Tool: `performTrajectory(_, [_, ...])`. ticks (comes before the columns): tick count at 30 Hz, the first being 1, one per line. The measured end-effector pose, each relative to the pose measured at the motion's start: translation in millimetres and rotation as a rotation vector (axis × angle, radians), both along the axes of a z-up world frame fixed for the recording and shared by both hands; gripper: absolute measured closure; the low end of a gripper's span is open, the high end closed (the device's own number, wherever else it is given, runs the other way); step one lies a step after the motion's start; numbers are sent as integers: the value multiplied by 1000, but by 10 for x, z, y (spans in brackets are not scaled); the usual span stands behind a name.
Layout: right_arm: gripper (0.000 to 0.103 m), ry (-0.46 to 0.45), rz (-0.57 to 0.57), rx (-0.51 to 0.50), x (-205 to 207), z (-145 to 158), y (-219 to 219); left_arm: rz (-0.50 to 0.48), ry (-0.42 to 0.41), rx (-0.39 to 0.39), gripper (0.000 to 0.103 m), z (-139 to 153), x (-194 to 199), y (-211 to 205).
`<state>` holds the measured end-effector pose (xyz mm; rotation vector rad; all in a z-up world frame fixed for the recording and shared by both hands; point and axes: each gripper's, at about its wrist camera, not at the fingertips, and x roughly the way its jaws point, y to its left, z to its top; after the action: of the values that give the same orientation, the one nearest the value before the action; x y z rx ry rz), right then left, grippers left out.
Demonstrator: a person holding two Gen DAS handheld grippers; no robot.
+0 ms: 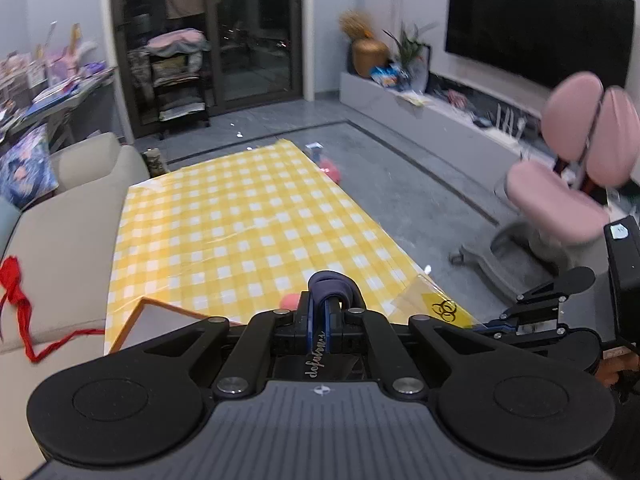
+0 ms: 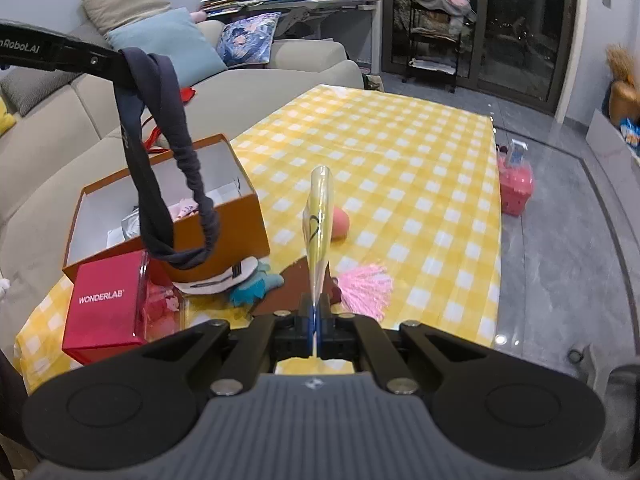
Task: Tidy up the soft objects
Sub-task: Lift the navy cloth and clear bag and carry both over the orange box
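Dangling from the clenched left hand-held gripper [image 2: 124, 70]: dark headband [image 2: 160, 184], above the orange box [image 2: 168, 216]. Right hand-held gripper [image 2: 317, 308] pinches a clear yellow bag [image 2: 319, 216] over the table [image 2: 400, 152].

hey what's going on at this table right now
A person is sorting soft things with a handheld gripper in each hand. The left gripper has its jaws shut on a dark headband, which hangs in the air over an open orange box on the yellow checked tablecloth. The right gripper pinches a clear plastic bag. A pink sponge and other items lie on the cloth.
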<state>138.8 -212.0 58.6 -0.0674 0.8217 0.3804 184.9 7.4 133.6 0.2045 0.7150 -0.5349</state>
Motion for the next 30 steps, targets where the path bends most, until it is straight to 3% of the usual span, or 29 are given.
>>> performTrajectory(13, [103,-34,85,-99,305,356,667,155,17,-167,98,-217,177,1021])
performTrajectory(24, [103,-21,182,-163,618,337,1370,275,47,-283,98,-519,212,1853])
performTrajectory(30, [103,-14,227,-191,696,311,1734,295,62,-327,98,-686,241,2087])
